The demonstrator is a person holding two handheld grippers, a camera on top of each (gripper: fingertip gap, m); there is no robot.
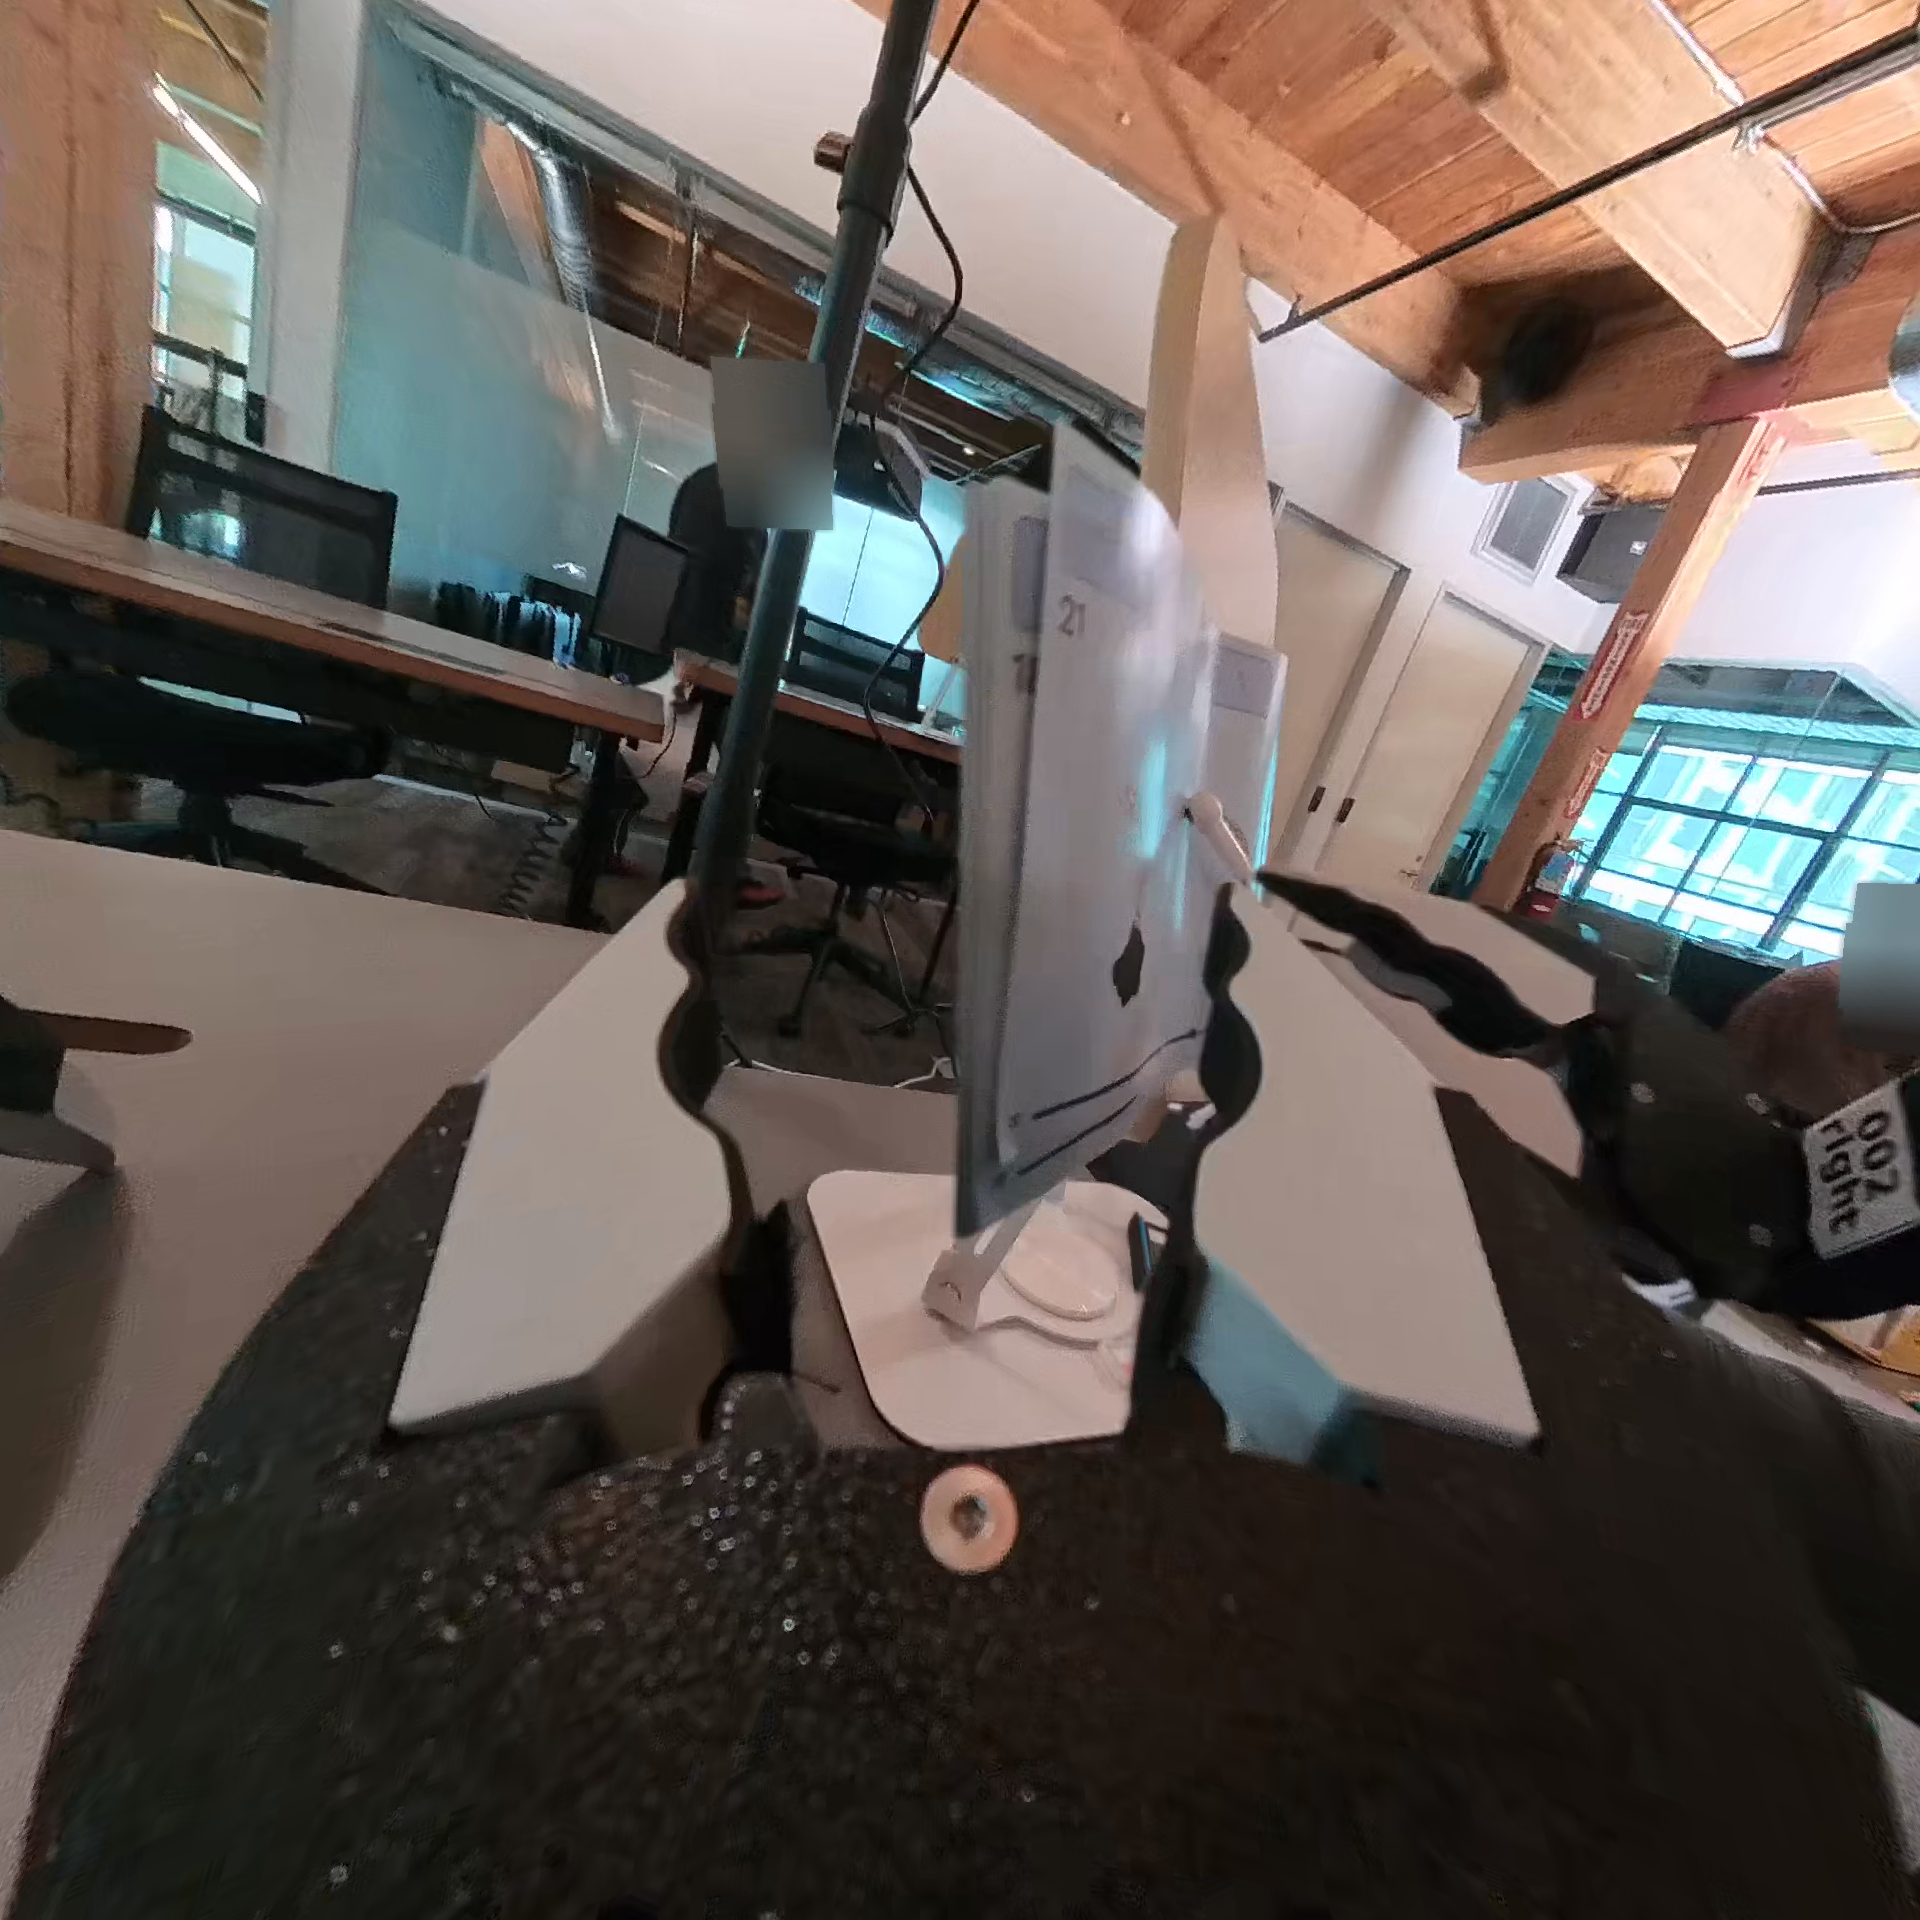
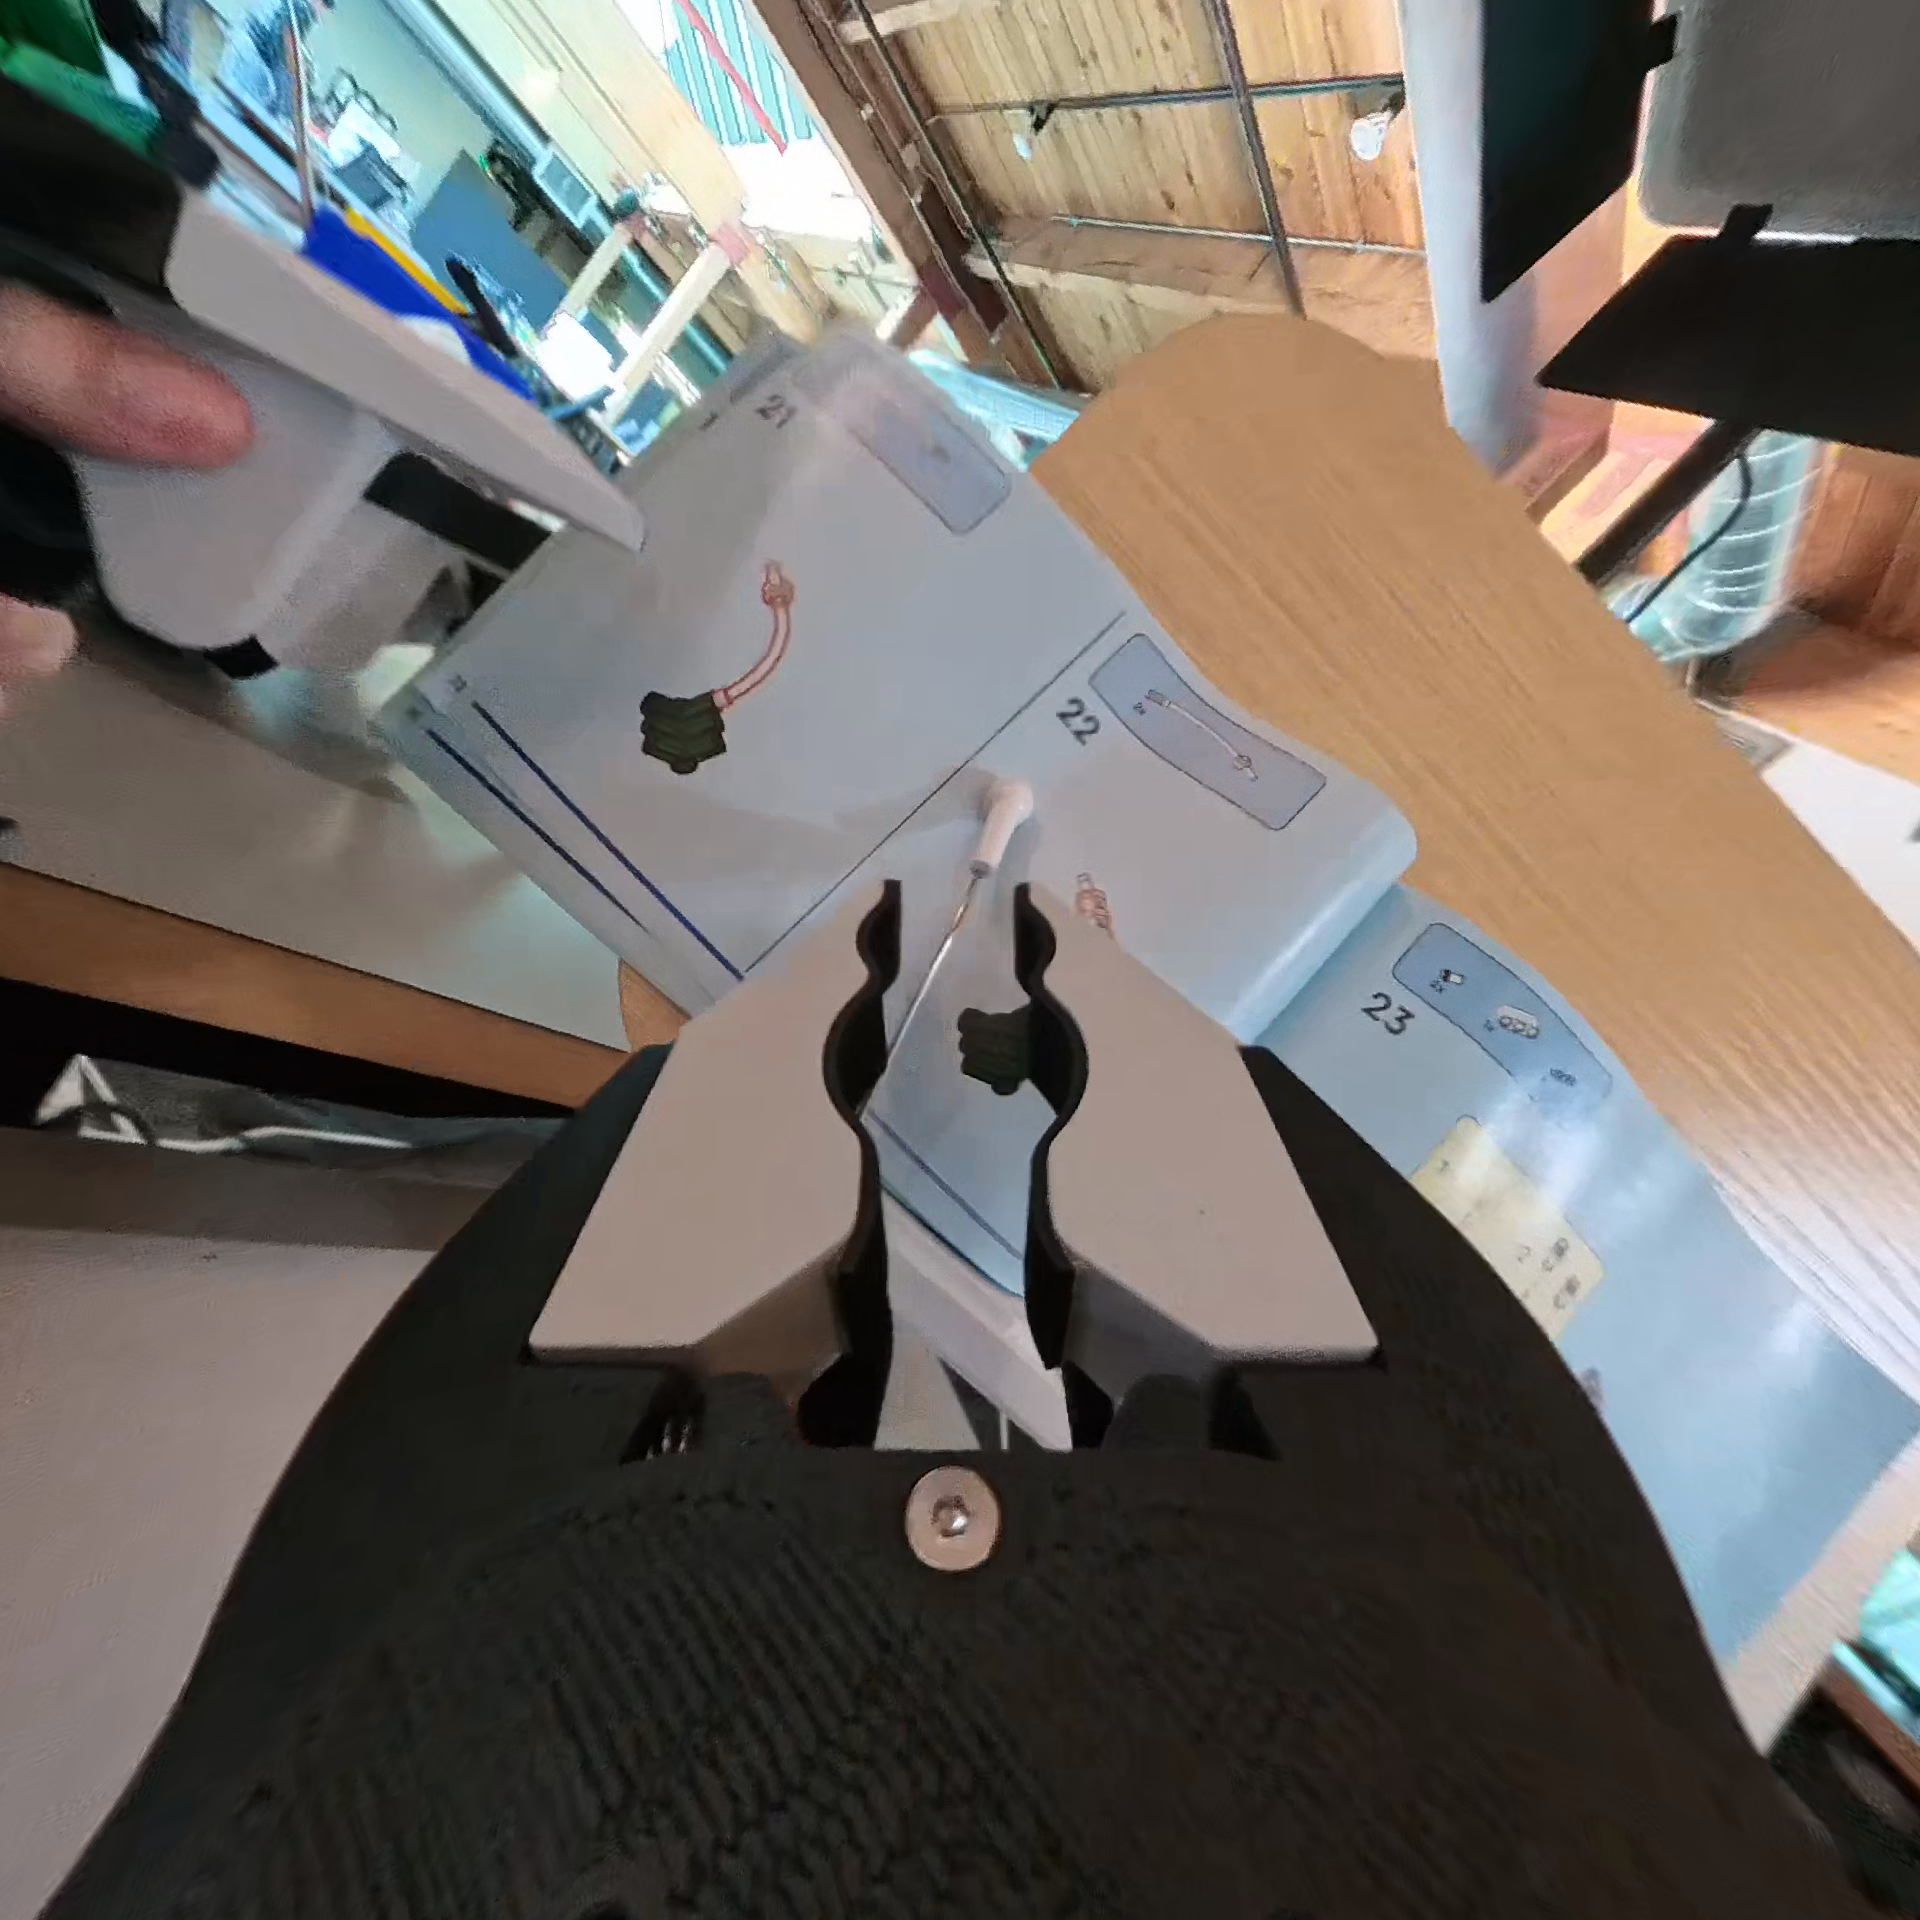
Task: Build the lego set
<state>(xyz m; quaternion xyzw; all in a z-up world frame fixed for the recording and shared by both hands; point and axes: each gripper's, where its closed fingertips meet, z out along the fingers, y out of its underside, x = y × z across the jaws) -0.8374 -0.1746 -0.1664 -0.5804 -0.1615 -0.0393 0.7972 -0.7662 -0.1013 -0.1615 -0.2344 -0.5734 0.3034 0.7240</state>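
One pale grey table top (image 1: 260, 987) extended below and to the left of the left gripper. A light wooden board (image 2: 1351, 623) stood upright ahead of the right gripper, directly behind the booklet. The pale blue lego instruction booklet (image 2: 831, 623) was propped upright on a white stand with a flat square base (image 1: 894, 1299), open at pages of numbered building steps.

The left gripper (image 1: 951, 904), black-bodied with white fingers and wavy black pads, was spread wide. The booklet (image 1: 1060, 831) and its stand were framed in the gap ahead of it, and neither finger touched them. Nothing was seen between its pads.

The right gripper (image 2: 956, 896), of the same build, faced the booklet page with its fingers drawn narrow. In the left wrist view it (image 1: 1273, 883) entered from the right side, tips just beside the page. A person's fingers (image 2: 125, 416) showed at the upper left of the right wrist view, on a white gripper part.

The task piece, a thin grey lego rod with a white bulbed end (image 2: 997, 821), projected forward from between the right gripper's fingertips, close against its left pad, and appeared to be held there. Its white end (image 1: 1216, 826) lay just in front of the page; contact with the paper could not be determined.
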